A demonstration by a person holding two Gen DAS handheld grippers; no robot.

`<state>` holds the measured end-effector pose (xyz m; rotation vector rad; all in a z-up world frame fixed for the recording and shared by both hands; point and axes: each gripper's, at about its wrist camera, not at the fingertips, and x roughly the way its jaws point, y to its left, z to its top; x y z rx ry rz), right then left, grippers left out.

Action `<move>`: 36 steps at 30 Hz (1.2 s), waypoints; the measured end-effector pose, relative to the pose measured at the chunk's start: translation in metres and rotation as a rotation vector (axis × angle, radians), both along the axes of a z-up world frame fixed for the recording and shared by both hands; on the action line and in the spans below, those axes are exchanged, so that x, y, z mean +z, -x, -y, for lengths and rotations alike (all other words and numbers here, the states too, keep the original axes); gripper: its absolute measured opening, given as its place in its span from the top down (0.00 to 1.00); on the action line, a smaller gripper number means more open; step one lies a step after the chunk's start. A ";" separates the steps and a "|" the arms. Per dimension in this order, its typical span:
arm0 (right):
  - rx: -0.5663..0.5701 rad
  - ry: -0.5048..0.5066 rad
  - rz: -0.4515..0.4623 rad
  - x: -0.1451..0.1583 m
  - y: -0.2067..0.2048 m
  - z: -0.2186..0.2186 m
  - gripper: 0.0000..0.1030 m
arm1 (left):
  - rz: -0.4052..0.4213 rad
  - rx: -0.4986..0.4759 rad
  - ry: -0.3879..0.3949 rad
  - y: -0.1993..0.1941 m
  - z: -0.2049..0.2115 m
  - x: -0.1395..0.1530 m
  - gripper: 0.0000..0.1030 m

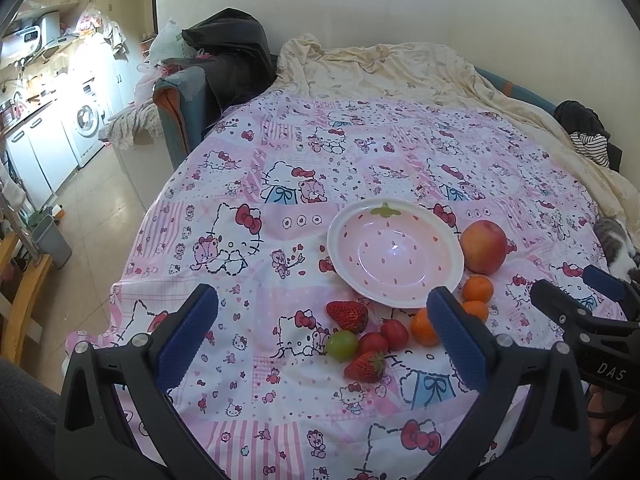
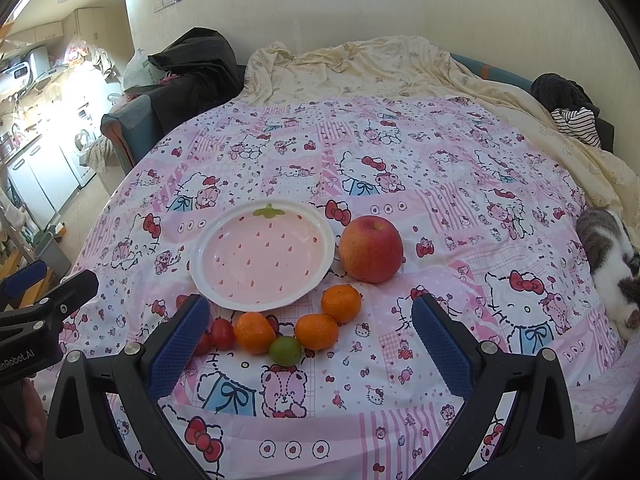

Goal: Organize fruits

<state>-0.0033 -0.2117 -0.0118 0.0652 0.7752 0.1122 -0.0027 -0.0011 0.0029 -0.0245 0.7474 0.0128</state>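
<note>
A: Where is the fruit?

B: On the bed (image 1: 360, 152), on the pink cartoon cover, gathered at the near side of the plate (image 2: 262, 254). The plate is pink with a white rim and holds nothing.

A: And the left claw (image 1: 324, 336)?

B: Spread wide, nothing between its blue pads (image 1: 188, 336). It hangs above the cover, near the fruit. In its own view two strawberries (image 1: 348, 314), a green grape (image 1: 341, 345) and two small tomatoes (image 1: 394, 334) sit between the pads, nearer the right one. That right pad covers part of an orange (image 1: 423, 328). Two more oranges lie past it, close under the apple (image 1: 484, 252).

A: The apple touches the plate?

B: It stands just beside the plate's right rim; whether they touch I cannot tell.

A: The right claw (image 2: 310, 340)?

B: Also wide open and empty. Between its pads lie three oranges (image 2: 341, 302), the grape (image 2: 285, 350) in front of them, and a tomato (image 2: 222, 334) to the left. Its left pad hides part of another red fruit. The plate and apple (image 2: 371, 249) lie beyond the tips.

A: Anything else close by?

B: A grey and white cat (image 2: 612, 264) lies at the right edge of the bed, well apart from the fruit. Each claw shows at the edge of the other's view.
</note>
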 end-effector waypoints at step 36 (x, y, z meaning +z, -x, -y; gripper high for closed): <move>-0.001 0.003 0.003 0.000 0.000 0.002 0.00 | -0.004 -0.003 0.005 0.000 -0.001 -0.002 0.00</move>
